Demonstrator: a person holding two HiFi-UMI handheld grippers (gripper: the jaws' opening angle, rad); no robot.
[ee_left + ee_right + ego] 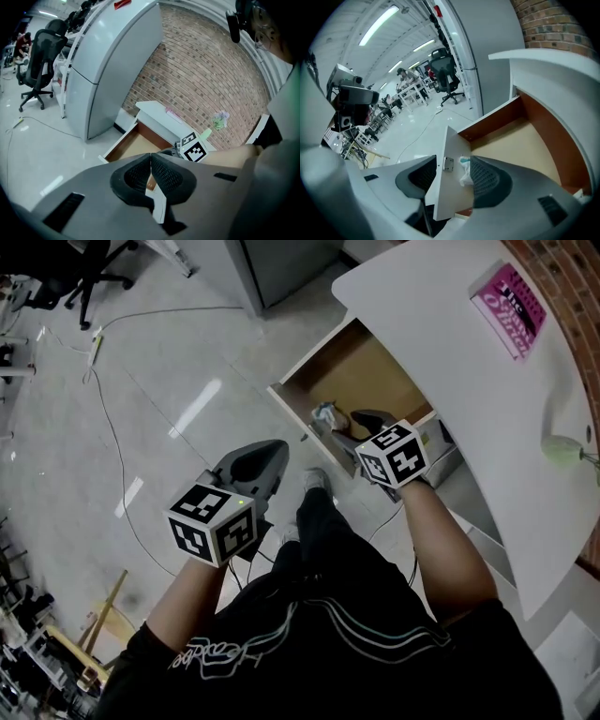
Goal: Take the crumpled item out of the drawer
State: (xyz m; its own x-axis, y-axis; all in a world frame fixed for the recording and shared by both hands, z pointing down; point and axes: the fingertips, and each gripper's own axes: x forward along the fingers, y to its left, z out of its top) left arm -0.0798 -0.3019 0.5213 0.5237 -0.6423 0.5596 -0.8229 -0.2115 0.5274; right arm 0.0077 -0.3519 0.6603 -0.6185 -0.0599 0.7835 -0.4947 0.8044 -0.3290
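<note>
Flat white drawer front [443, 197] straddled
Right gripper [453, 165] is spread wide across it — crumpled white-and-teal item [465, 172] lies just behind; left gripper [150, 161] is closed, empty.

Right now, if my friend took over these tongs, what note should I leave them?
Left tongs: shut, empty, held off to the side.
Right tongs: open, straddling the white front panel of the open wooden drawer; nothing gripped.
Crumpled white-and-teal wrapper: inside the drawer, just behind that panel, beside the inner jaw.
Done: drawer is open.
Left: grab the wrapper and lift it out.
</note>
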